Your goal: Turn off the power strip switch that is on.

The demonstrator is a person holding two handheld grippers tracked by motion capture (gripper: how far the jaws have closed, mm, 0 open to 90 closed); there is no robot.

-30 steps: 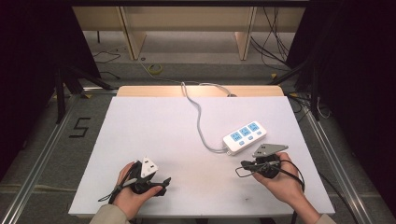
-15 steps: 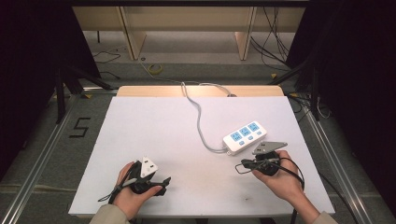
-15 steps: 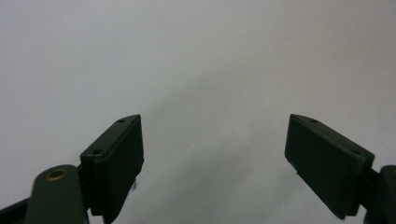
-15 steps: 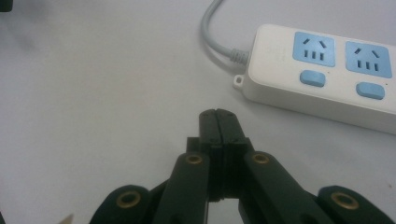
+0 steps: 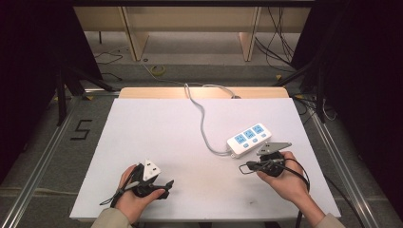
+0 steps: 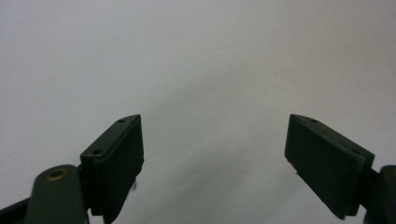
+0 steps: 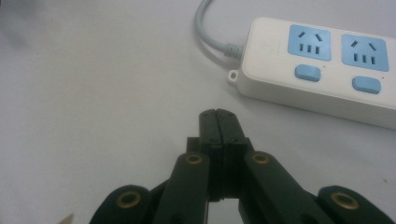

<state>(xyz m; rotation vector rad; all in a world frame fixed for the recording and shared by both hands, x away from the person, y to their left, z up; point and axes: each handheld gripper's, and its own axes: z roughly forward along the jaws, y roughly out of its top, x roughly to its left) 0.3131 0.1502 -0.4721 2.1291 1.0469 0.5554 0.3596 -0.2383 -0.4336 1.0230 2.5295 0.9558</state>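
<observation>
On the white table [image 5: 190, 128], the left gripper [image 6: 212, 154] is spread at seven o'clock; the right gripper [image 7: 219, 122], pressed together, sits at five o'clock below the power strip [image 5: 245, 139].

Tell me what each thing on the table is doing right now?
Power strip: lying flat on the table, sockets up, nothing plugged in.
Cord: attached to the strip, running off the far edge.
Left gripper: open, holding nothing.
Right gripper: shut, holding nothing, near the strip but not touching it.
</observation>
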